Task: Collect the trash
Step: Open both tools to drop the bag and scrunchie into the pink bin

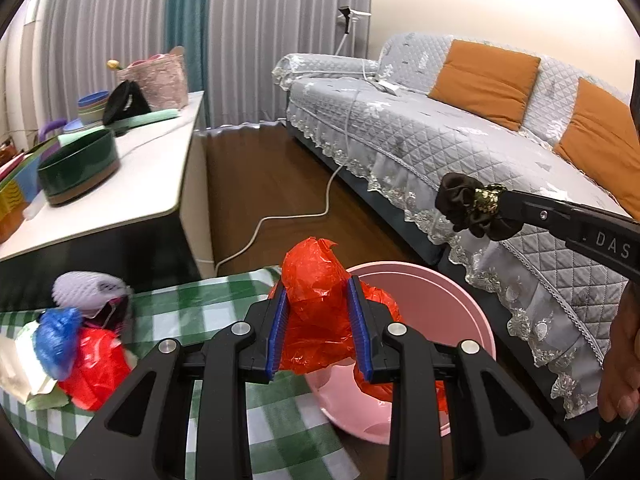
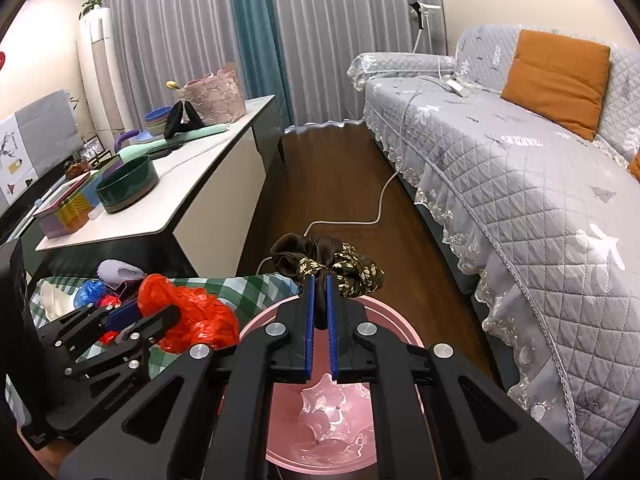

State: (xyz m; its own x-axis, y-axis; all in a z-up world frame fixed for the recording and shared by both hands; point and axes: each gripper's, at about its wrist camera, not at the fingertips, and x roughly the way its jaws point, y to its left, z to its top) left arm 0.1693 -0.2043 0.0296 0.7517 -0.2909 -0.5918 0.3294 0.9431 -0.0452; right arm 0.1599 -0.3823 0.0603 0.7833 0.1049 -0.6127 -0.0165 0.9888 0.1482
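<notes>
From the left wrist camera, the left gripper (image 1: 318, 312) is clamped on a crumpled red plastic bag (image 1: 316, 280), its blue pads pressing the bag from both sides; the bag hangs over the near-left rim of the pink bin (image 1: 472, 312), which stands on the wooden floor just right of the green checked cloth (image 1: 192, 304). On that cloth, to the left, lies a heap of more trash (image 1: 80, 344): a blue bag, another red bag, pale paper and a white foam net. At the right edge the right gripper (image 1: 498, 200) reaches in, closed on a dark scrunchie (image 1: 460, 204), which hangs in the air above the bin's far-right side, in front of the grey quilted sofa (image 1: 440, 132). From the right wrist camera, the right gripper (image 2: 320, 280) has its pads drawn almost together on the dark scrunchie (image 2: 320, 256), part plain brown, part flower-printed, held over the far rim of the pink bin (image 2: 396, 320). To the left the left gripper (image 2: 160, 312) holds the red plastic bag (image 2: 188, 308) beside the bin's left rim, above the green checked cloth (image 2: 256, 284).
</notes>
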